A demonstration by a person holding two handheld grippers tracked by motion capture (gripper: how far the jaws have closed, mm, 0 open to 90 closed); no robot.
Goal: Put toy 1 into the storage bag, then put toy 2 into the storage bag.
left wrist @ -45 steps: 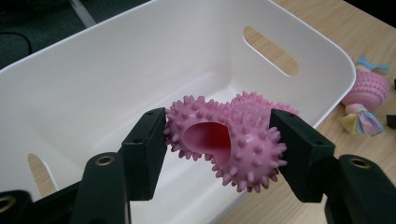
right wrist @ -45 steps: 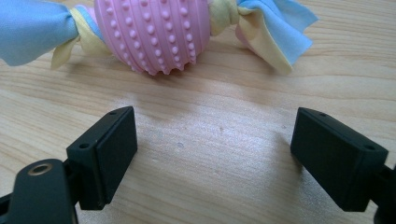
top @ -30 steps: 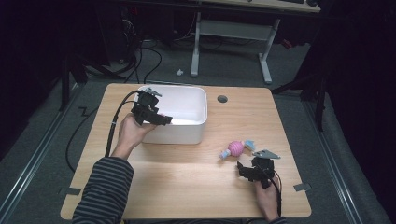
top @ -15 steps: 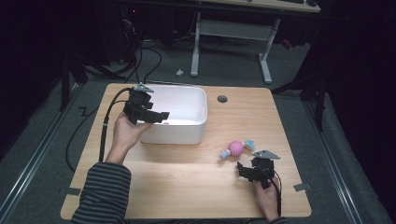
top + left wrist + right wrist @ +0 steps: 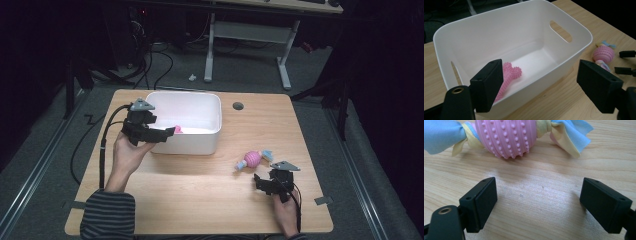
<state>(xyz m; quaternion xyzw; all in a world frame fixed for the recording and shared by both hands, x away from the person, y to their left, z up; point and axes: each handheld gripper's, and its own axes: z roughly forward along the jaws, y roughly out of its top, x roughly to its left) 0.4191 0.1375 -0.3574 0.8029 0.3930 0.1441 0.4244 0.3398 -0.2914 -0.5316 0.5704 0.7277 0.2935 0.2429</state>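
A pink spiked bone toy lies on the floor of the white bin, close to its near wall. My left gripper hovers at the bin's left front corner; its jaws have just been opening and stand open with nothing between them. In the high view the bone shows just past the fingertips. A pink spiked ball toy with blue and yellow cloth ends rests on the table right of the bin. My right gripper is low over the wood just short of it, open and empty.
The wooden table has a round cable hole to the right of the bin. A black cable trails from the left gripper over the table's left edge. Another desk's legs stand on the floor beyond.
The left gripper has drawn back from over the bin, leftwards and towards the person, and its jaws have widened. The pink bone now lies in the bin. The right gripper stays put.
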